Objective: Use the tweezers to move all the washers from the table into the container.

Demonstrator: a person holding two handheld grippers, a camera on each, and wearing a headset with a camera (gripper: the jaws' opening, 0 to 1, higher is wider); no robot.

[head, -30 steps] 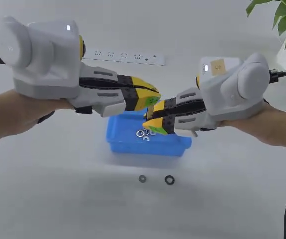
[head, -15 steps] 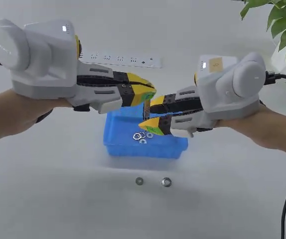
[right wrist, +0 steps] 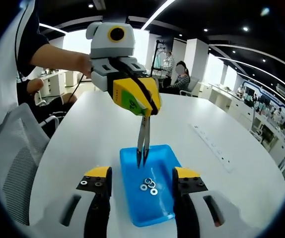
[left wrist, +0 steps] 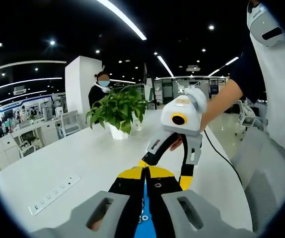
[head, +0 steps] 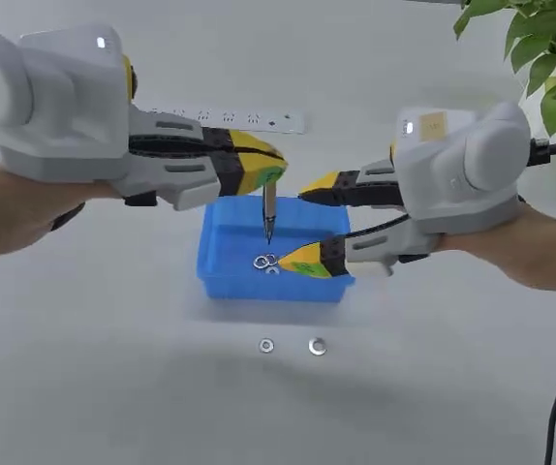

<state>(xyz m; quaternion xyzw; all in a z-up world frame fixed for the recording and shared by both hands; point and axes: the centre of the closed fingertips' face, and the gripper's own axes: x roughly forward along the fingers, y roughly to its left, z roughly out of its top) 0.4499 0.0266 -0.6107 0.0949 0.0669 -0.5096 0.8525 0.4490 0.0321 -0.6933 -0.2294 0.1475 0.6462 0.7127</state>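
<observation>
The container [head: 222, 276] sits mid-table [head: 113, 387], washers [head: 264, 262] in it, tweezers [head: 269, 215] over it — two more washers [head: 266, 345] lie just before it, a power strip [head: 222, 118] behind, a plant [head: 535, 48] at the far right corner.

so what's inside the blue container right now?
A small cluster of washers on the blue container floor; tweezers tips, held in the left tongs, hang near them. In the head view the right tongs cover its near right corner.
</observation>
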